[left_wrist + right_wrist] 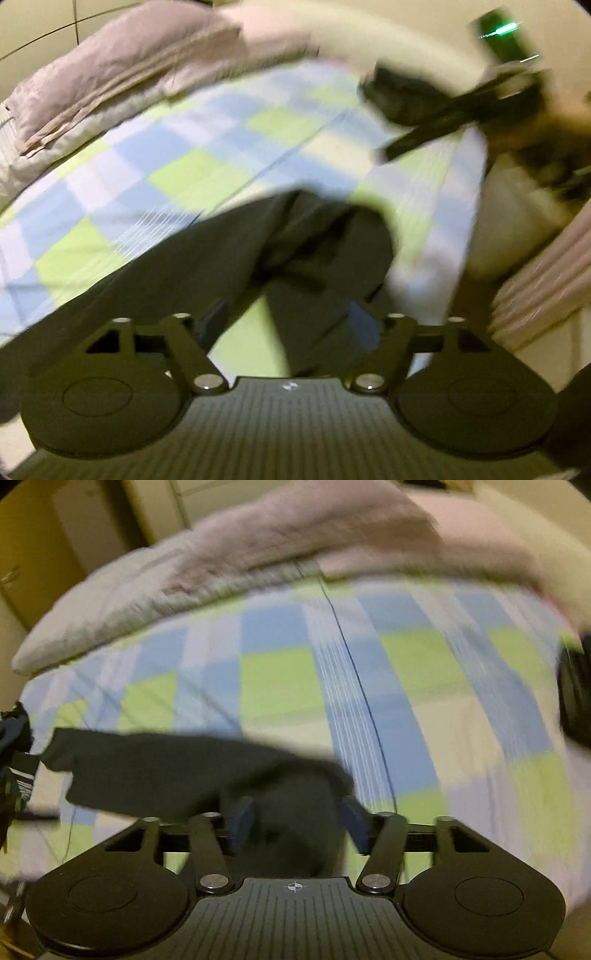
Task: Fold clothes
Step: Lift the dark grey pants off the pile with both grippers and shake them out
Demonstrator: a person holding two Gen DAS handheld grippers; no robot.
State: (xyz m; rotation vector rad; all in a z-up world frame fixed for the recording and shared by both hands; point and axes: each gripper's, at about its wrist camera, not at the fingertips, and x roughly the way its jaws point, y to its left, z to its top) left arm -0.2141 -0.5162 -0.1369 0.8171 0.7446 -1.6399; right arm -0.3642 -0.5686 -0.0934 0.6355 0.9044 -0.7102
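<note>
A dark grey garment [207,266] hangs over the checked bed sheet [177,147]. In the left wrist view its cloth bunches between the blue finger pads [210,325] of my left gripper [291,325]; the jaws stand wide and the frame is blurred. In the right wrist view the same garment [177,771] stretches left from my right gripper [299,819], and a fold of it lies between the blue pads [242,821]. The right gripper [424,110] also shows blurred at the upper right of the left wrist view.
A pink-grey quilt [122,70] and pillow are heaped along the far side of the bed, also in the right wrist view [258,539]. The bed's right edge [476,206] drops to a pale floor. A dark object [576,686] sits at the right edge.
</note>
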